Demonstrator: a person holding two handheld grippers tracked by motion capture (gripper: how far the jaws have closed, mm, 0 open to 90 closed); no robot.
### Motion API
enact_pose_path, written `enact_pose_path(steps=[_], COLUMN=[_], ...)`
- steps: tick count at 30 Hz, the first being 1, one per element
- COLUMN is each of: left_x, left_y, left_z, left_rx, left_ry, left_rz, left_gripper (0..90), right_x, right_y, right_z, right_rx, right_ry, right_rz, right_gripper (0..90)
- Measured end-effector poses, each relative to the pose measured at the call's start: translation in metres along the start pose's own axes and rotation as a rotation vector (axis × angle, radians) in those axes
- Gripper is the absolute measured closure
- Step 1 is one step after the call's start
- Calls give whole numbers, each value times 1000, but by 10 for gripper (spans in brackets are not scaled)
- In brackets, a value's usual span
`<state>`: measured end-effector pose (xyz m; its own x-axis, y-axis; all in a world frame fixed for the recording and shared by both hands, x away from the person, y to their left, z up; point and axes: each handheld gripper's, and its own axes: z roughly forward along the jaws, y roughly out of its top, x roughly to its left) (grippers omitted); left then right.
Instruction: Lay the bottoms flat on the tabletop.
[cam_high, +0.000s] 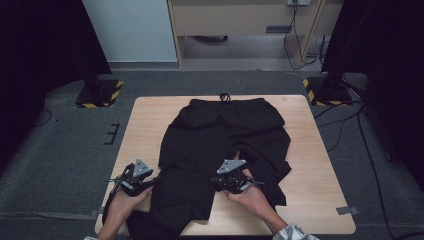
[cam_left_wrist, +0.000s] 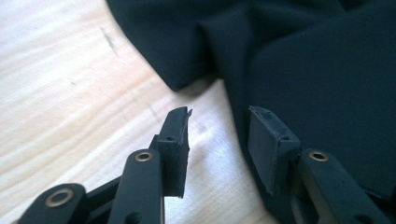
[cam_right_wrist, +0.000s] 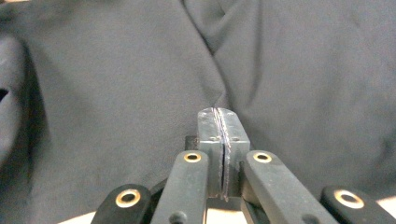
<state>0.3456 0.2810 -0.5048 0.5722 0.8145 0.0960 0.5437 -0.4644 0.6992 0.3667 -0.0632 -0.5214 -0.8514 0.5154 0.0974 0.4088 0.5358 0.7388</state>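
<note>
Black trousers (cam_high: 225, 130) lie flat on the wooden table (cam_high: 145, 125), waistband at the far side, legs toward me. My left gripper (cam_high: 152, 181) sits at the outer edge of the left leg. In the left gripper view it (cam_left_wrist: 219, 112) is open: bare wood (cam_left_wrist: 56, 93) shows between the jaws, and one pad lies against the hem of the dark cloth (cam_left_wrist: 317, 70). My right gripper (cam_high: 216, 179) rests on the trousers near the crotch. Its pads (cam_right_wrist: 223, 112) are pressed together at a pinch of fabric (cam_right_wrist: 116, 70), and creases run up from the tips.
The trousers cover the table's middle; bare wood (cam_high: 310, 165) shows at both sides. The left leg's end hangs over the near edge (cam_high: 150, 225). Yellow-and-black stand bases (cam_high: 99, 92) (cam_high: 327, 90) sit on the floor beyond the far corners, with cables trailing on the right.
</note>
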Motion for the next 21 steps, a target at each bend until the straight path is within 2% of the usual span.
enact_pose_path(steps=[5,8,11,13,15,19,21], left_x=[5,7,5,4,5,8,10], left_y=[3,7,11,14,17,18,17], left_z=[-7,-6,5,14,20,29,34], left_rx=[-49,-56,-28,-7,-4,-5,1], left_ry=[33,33,33,43,38,25,-1], left_rz=[-41,-62,-46,-30,-33,-25,-41], left_gripper=[616,616,625,627,630,595,580], right_x=[3,4,1,-1,-4,-8,-6], right_y=[-12,-14,-9,-6,-3,-3,-4], right_z=[-8,-10,-12,-13,-13,-8,-6], right_rx=[16,15,-40,-66,-84,-81,-74], right_ry=[10,18,-8,-37,-49,-52,-40], right_rz=[10,6,20,18,26,38,40], right_gripper=[893,852,780,756,745,716,702])
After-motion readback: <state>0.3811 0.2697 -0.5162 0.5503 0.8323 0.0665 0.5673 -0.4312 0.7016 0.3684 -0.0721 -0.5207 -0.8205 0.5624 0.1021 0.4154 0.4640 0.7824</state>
